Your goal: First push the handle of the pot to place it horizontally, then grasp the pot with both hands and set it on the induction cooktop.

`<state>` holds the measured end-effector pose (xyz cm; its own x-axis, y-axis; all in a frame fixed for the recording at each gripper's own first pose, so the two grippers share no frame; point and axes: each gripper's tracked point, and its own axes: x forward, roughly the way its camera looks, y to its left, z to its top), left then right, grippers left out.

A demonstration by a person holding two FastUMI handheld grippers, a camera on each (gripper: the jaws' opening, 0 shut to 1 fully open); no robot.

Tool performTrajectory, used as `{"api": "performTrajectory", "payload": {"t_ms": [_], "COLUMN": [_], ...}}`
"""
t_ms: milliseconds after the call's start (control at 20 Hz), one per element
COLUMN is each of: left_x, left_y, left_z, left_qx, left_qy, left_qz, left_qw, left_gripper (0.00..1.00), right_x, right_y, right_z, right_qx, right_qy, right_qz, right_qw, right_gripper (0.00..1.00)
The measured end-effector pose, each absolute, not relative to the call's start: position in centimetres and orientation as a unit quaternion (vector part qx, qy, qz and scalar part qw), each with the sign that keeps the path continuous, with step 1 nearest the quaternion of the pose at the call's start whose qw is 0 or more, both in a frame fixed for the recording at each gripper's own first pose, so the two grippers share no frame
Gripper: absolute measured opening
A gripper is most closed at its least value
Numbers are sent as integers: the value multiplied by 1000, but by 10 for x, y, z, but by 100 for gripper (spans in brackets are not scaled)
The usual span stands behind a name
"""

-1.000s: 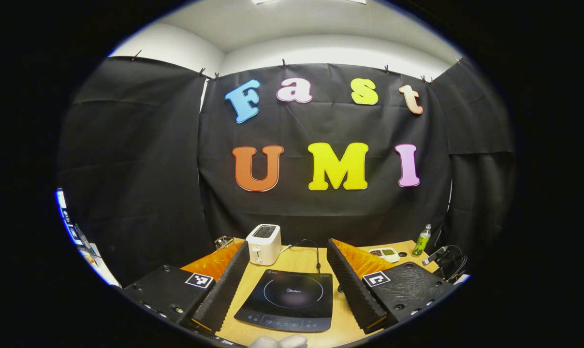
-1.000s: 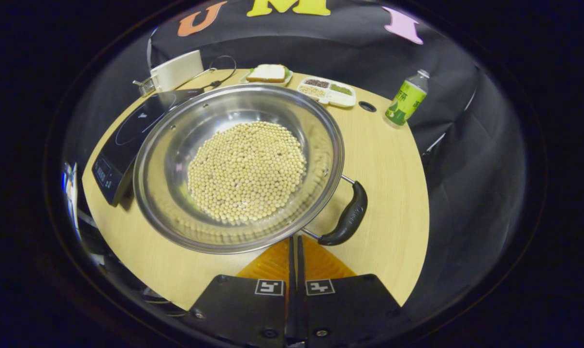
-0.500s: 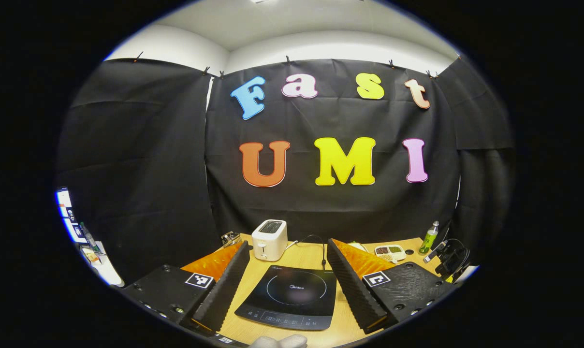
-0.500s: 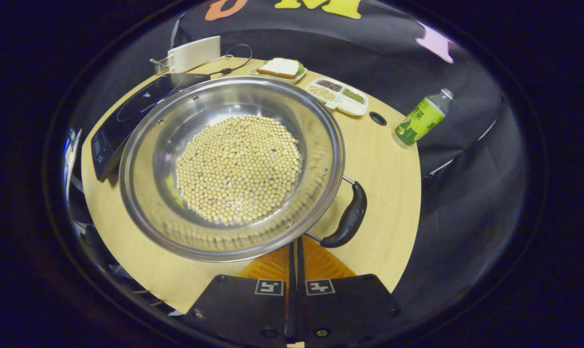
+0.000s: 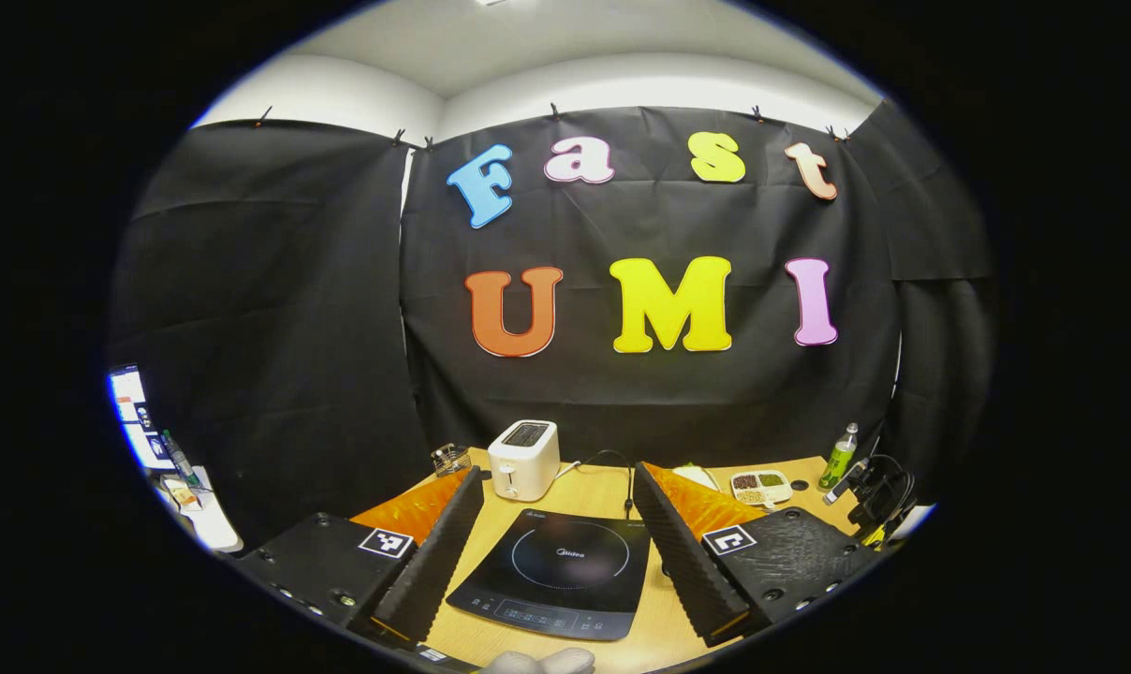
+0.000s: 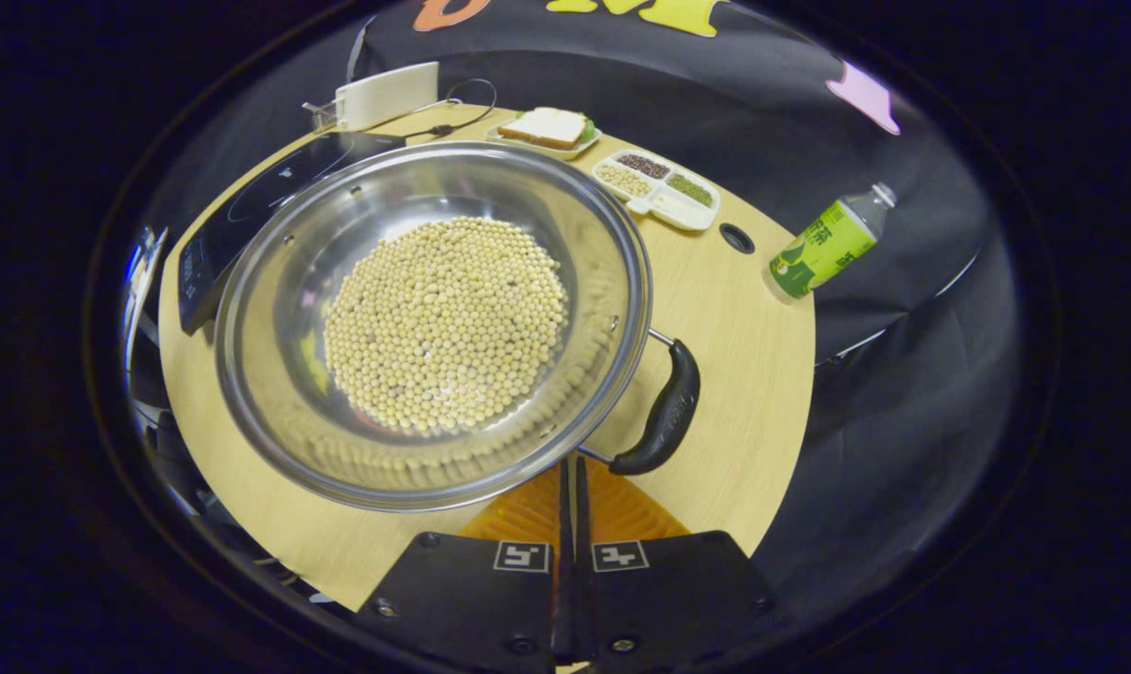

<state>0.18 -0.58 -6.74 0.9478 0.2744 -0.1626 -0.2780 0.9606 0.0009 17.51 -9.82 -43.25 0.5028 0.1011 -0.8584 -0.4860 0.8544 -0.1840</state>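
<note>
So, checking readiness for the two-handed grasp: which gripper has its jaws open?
The left gripper: its jaws stand wide apart, framing the induction cooktop. The right gripper has its jaws pressed together below the pot.

Shiny silver steel pot (image 6: pixel 275 309) with curved black handle (image 6: pixel 664 417), heaped with pale cream beans (image 6: pixel 444 323). Glossy black induction cooktop (image 5: pixel 556 576) ringed in thin white. Light wood table (image 6: pixel 743 374). White toaster (image 5: pixel 524 459). Green-labelled bottle (image 6: pixel 823 248).

Shiny metal pot (image 6: pixel 275 281), pale wood table (image 6: pixel 743 346)
</note>
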Motion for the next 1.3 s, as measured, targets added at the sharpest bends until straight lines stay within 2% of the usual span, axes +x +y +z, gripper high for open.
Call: {"api": "performTrajectory", "payload": {"t_ms": [50,250,400,450,500,600,750,850,900,1000,1050,1100,1250,1300], "left_x": [4,14,29,34,40,51,69,82,89,103,110,116,131,135], "left_y": [-8,-21,-36,-40,-46,-58,-81,-90,-96,-109,-117,-123,-133,-136], "left_z": [-71,-81,-96,-100,-108,-124,-143,-164,-173,-195,-206,-216,-252,-265], "left_qx": [-10,-11,-13,-13,-14,-17,-32,-27,-26,-24,-26,-31,-31,-30], "left_qy": [84,88,93,95,97,105,110,128,134,153,163,172,202,211], "left_qz": [141,130,108,98,89,68,26,19,16,6,-1,-6,-7,-6], "left_qw": [986,988,990,991,991,992,993,991,991,988,986,985,979,977], "left_gripper": [96,96,96,96,96,96,97,97,97,97,97,97,97,97], "right_x": [176,177,179,177,178,181,179,182,181,184,187,191,202,206], "right_y": [-99,-111,-130,-137,-145,-150,-155,-156,-154,-149,-146,-143,-130,-125], "right_z": [-431,-419,-410,-407,-403,-386,-366,-351,-344,-334,-331,-329,-339,-344], "right_qx": [-200,-177,-166,-162,-151,-115,-78,-66,-60,-48,-47,-44,-29,-22], "right_qy": [462,432,407,406,401,376,348,327,319,309,304,300,309,314], "right_qz": [173,152,127,119,109,97,81,67,65,66,65,65,71,74], "right_qw": [846,871,889,891,897,914,931,940,943,947,949,951,948,946], "right_gripper": [0,1,6,14,14,36,82,86,82,82,86,82,82,87]}}
